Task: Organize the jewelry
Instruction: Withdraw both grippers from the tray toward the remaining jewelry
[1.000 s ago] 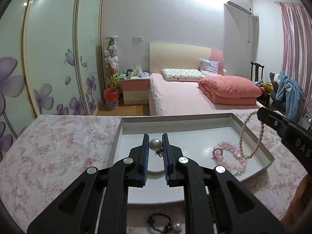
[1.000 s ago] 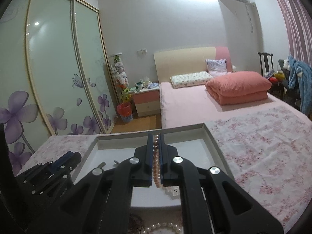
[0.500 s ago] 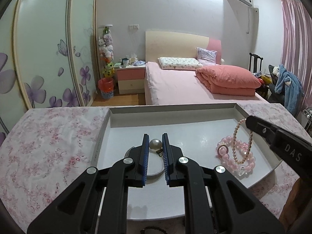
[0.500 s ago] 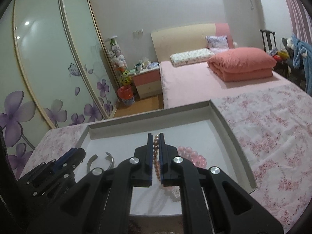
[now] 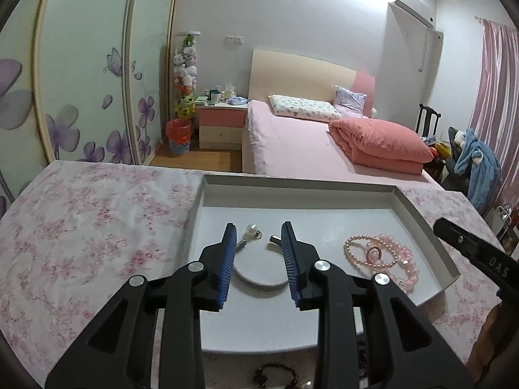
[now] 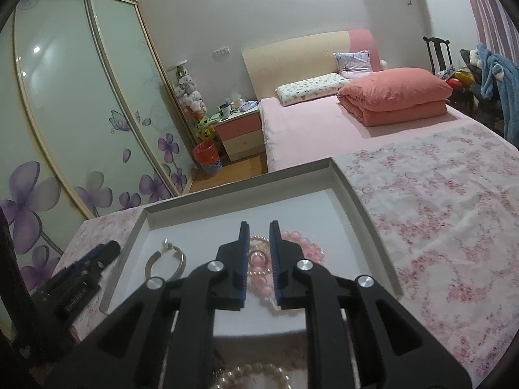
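A home bedroom — pink bed (image 5: 301, 149), nightstand (image 5: 222, 123), flowered wardrobe doors (image 5: 84, 74), curtains (image 5: 496, 97).

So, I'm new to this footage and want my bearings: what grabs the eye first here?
The white tray on the floral cloth, with pink bead bracelets piled at its right and a silver bangle with a pearl at its left. The left gripper hovers over the bangle and the right gripper over the bracelets, jaws opening and clear of both.
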A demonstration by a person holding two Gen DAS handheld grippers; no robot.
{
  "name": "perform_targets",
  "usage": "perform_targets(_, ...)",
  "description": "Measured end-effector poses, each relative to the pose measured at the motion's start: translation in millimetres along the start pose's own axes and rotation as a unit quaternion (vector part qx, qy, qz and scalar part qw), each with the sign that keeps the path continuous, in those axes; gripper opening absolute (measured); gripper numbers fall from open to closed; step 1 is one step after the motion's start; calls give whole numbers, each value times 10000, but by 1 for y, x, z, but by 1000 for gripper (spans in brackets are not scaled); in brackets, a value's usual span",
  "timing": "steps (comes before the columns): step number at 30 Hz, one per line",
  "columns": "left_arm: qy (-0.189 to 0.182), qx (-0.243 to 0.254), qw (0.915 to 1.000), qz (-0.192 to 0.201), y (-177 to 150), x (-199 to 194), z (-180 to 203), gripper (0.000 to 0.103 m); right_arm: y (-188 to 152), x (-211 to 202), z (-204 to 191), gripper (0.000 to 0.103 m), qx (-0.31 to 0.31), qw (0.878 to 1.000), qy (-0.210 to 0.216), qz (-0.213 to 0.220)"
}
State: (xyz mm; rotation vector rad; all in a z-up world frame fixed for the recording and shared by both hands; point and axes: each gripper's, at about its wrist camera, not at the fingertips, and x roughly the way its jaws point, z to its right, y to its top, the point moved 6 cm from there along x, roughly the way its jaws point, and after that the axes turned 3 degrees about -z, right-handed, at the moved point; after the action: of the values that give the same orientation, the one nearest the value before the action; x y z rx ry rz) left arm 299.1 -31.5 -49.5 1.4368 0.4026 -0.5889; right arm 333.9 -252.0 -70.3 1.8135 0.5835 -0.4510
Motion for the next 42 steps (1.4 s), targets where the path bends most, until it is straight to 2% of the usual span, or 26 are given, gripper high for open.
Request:
perform_targets(10, 36, 44, 10000, -45, -19, -37, -22, 30, -27, -31, 10, 14, -127, 9997, -113, -201)
perform_targets(17, -5, 174, 9993, -329, -56, -57, -29, 34, -62, -41, 22, 14, -157, 9973, -160, -692)
perform_targets(26, -310, 448, 9969, -569, -87, -77, -10, 37, -100, -38, 17, 14, -356, 9910, -150, -1280)
perform_targets(29, -422, 582, 9957, -588, -94, -82, 2, 44, -104, -34, 14, 19, -416, 9896, -134, -1369)
perform_targets(37, -642, 793, 9918, -766, -109, -81, 27, 52, -110, -22, 9, 20, -653, 9848, -293, -1584)
perform_targets(42, -765, 966, 9889, -832, -116, -80, 43, 63, -113, -22, 8, 10, -987, 9820, -544, -1517)
